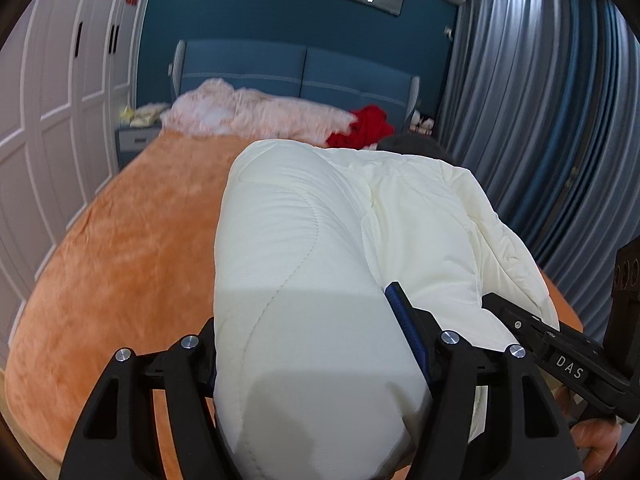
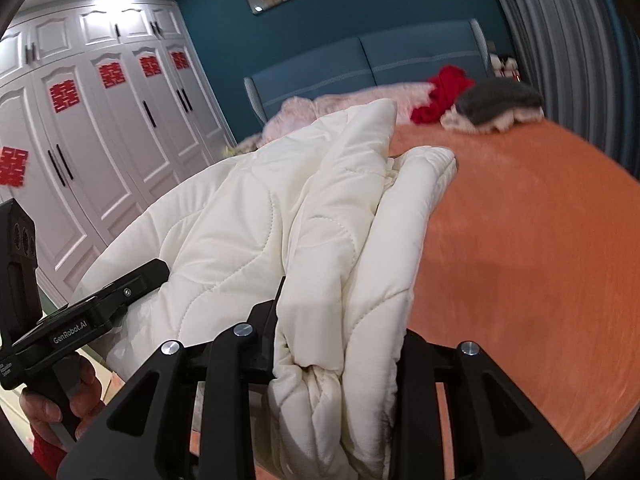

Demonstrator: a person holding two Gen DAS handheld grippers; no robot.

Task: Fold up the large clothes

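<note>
An orange bed fills a room with a blue wall, white wardrobe and grey curtains. One cream quilted coat lies bunched near the bed's edge, apparently partly lifted. Both the left gripper and right gripper clamp its folds.

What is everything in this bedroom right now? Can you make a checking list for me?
Surface: orange bed cover, mostly bare.
Job's things: white quilted coat, bunched and lifted at the near end.
Clutter: red garment, grey garment, pink fluffy blanket by the headboard.
Grippers: left gripper shut on the coat; right gripper shut on the coat.
Cables: nothing seen.
Surroundings: white wardrobe with red stickers, blue headboard, grey curtains.
</note>
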